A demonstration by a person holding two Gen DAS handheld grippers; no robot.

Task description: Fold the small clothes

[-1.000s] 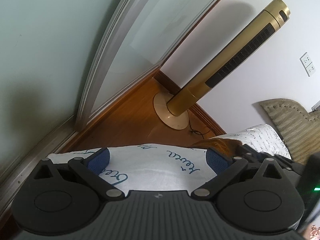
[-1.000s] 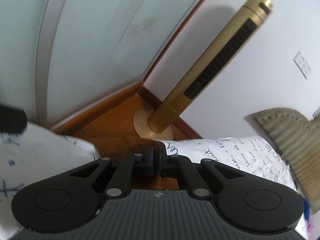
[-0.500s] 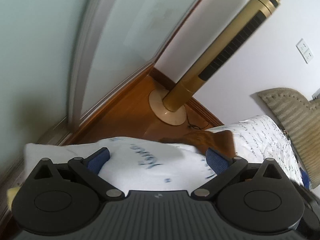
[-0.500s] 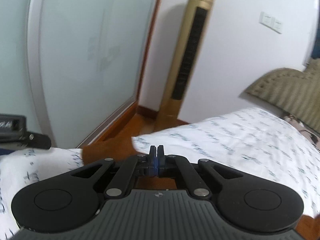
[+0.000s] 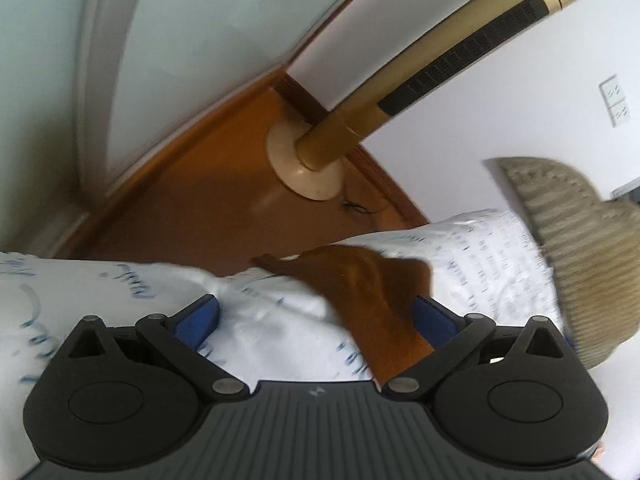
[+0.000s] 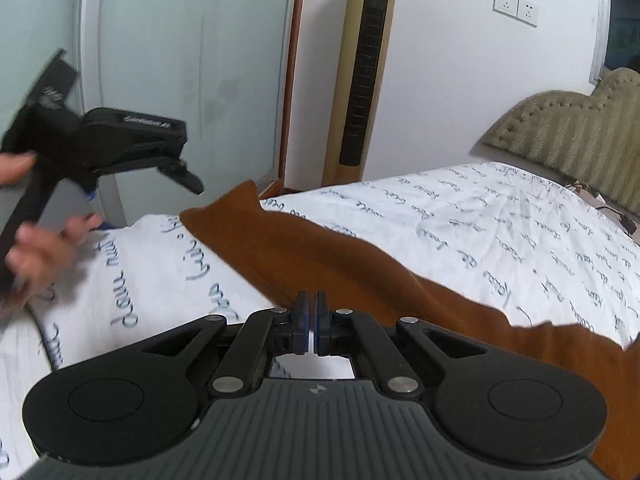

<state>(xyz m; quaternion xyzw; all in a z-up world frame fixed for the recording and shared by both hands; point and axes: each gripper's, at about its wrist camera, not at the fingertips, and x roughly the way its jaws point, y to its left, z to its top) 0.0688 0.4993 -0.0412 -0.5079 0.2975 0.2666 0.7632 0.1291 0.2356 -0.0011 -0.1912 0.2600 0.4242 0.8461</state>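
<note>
Bedroom scene, two handheld grippers above a bed (image 6: 500, 240) with white, script-printed bedding. Brown garment (image 6: 320, 264) spread across the bedding, one corner raised toward the wooden floor (image 5: 192, 208). Right gripper (image 6: 311, 322) low over the garment's near edge, jaws pressed together; whether cloth is pinched between them cannot be told. Left gripper (image 5: 316, 316) spread wide, holding nothing, garment and bedding beneath its blue pads (image 5: 196, 322). Gold tower fan (image 6: 366, 76) against the wall, padded headboard (image 6: 572, 136) at right.
</note>
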